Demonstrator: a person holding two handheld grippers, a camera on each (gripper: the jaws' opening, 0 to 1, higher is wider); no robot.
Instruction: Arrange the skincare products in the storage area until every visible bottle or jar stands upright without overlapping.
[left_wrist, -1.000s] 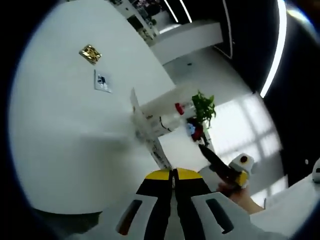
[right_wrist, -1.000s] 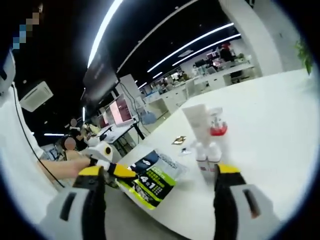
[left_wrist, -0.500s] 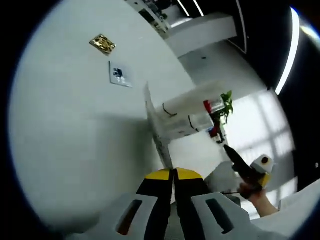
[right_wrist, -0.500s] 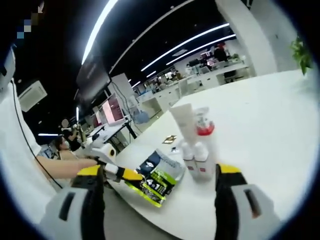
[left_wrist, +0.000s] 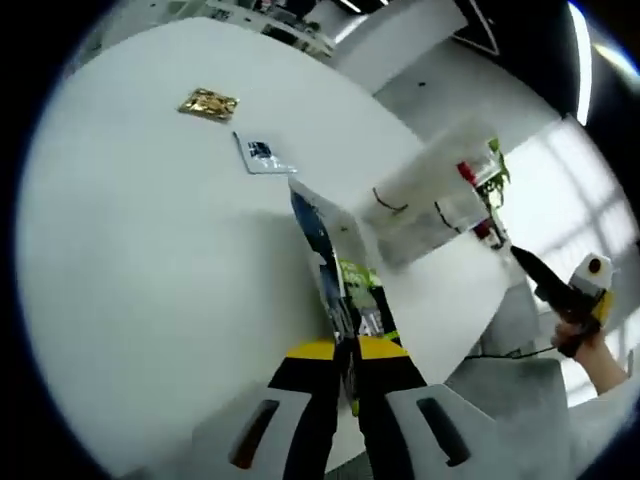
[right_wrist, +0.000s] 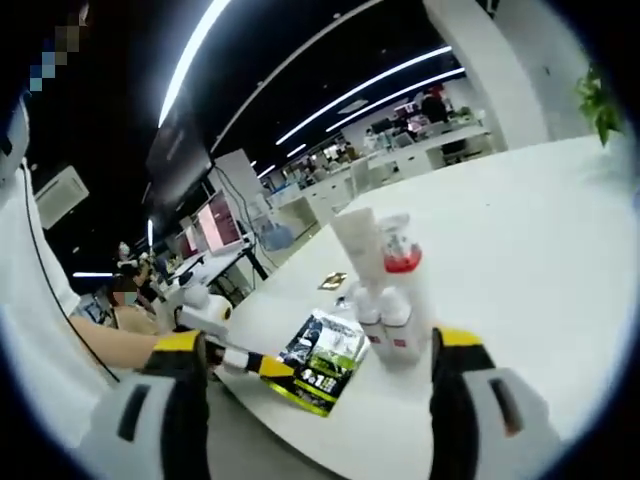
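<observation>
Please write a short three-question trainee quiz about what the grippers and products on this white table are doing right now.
1. True or false: the left gripper is shut on the green-and-black printed sachet.
2. The red-collared clear pump bottle stands: A) upright in the bottle cluster, B) lying flat, C) held in the right gripper.
3. Fill in: the small gold foil packet lies on the ______ table.

Key: 1 true; 2 A; 3 white.

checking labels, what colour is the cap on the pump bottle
Red; the pump bottle shows it best in the right gripper view.
</observation>
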